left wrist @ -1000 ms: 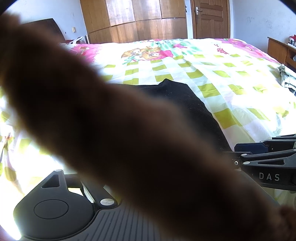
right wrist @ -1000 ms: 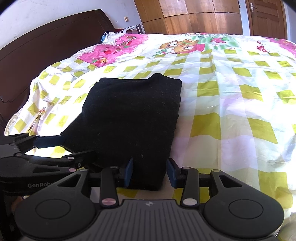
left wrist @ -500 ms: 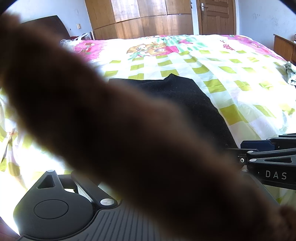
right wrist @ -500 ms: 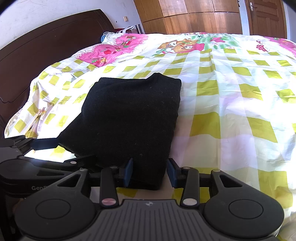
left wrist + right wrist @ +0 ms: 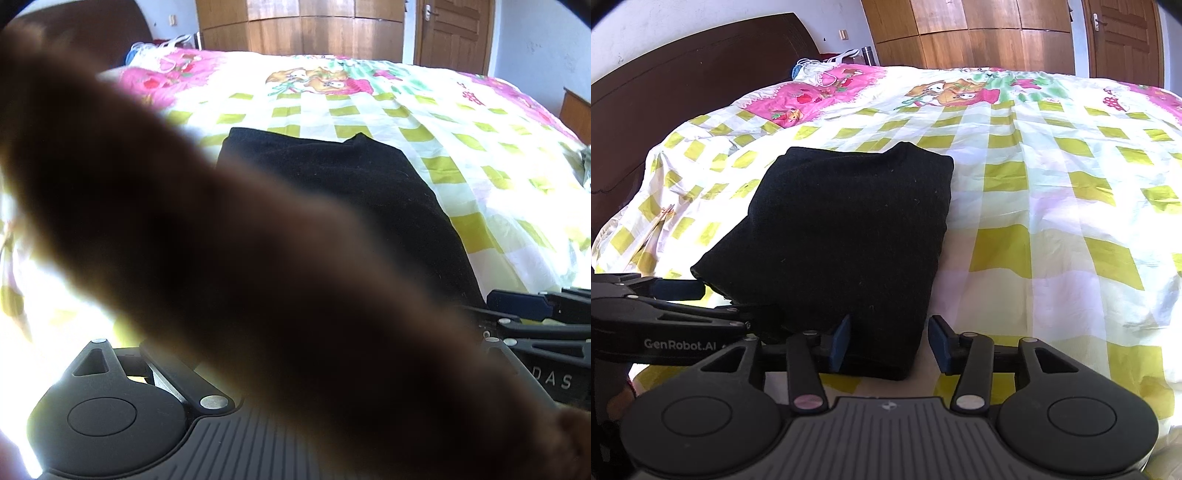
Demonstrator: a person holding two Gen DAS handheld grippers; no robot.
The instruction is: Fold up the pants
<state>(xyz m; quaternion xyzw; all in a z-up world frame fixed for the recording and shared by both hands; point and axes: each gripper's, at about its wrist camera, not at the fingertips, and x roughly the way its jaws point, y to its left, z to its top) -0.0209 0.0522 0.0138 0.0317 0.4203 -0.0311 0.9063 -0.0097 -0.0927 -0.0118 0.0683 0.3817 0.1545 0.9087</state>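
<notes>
The black pants [image 5: 846, 229] lie folded in a thick rectangle on the bed; they also show in the left wrist view [image 5: 351, 184]. My right gripper [image 5: 890, 345] is open, its blue pads on either side of the near right corner of the pants. My left gripper [image 5: 679, 295] reaches in from the left at the near left corner of the pants. In the left wrist view a blurred brown shape close to the lens [image 5: 221, 266] hides the left gripper's fingers, so its state is unclear.
The bed has a yellow-checked sheet [image 5: 1052, 206] with pink cartoon print at the far end. A dark headboard [image 5: 665, 85] is at the left. A wooden wardrobe [image 5: 967, 33] and door [image 5: 1123, 40] stand behind.
The left gripper has shifted left and its view swung, showing more of the pants. The right gripper stays open around the near edge of the pants.
</notes>
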